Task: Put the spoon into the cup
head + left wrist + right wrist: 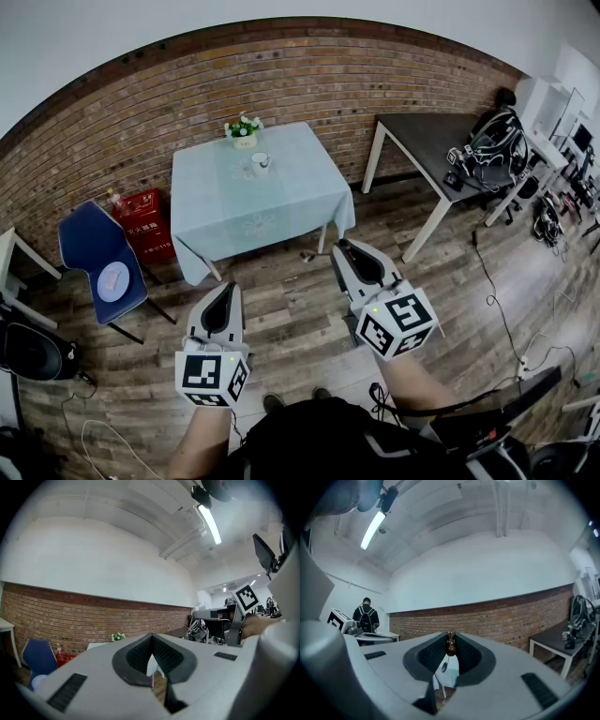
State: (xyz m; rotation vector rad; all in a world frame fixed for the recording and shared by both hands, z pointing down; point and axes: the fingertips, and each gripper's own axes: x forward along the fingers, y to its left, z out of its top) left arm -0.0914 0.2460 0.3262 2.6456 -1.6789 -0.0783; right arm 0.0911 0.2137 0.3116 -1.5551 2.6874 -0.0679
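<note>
A white cup (260, 163) stands on the table with the pale blue cloth (281, 211), well ahead of both grippers, next to a small potted plant (244, 131). My right gripper (343, 246) is held level over the wooden floor, shut on a spoon (450, 645). The spoon's brown wooden handle is pinched between the pads and its bowl hangs down in front. My left gripper (228, 286) is beside it to the left, shut with nothing in it (151, 660). The cup does not show in either gripper view.
A blue chair (101, 258) with a white round thing on its seat and a red box (142, 222) stand left of the table. A dark table (441, 141) with a backpack (497, 145) is at the right. Cables lie on the floor. A person (366, 616) stands far off.
</note>
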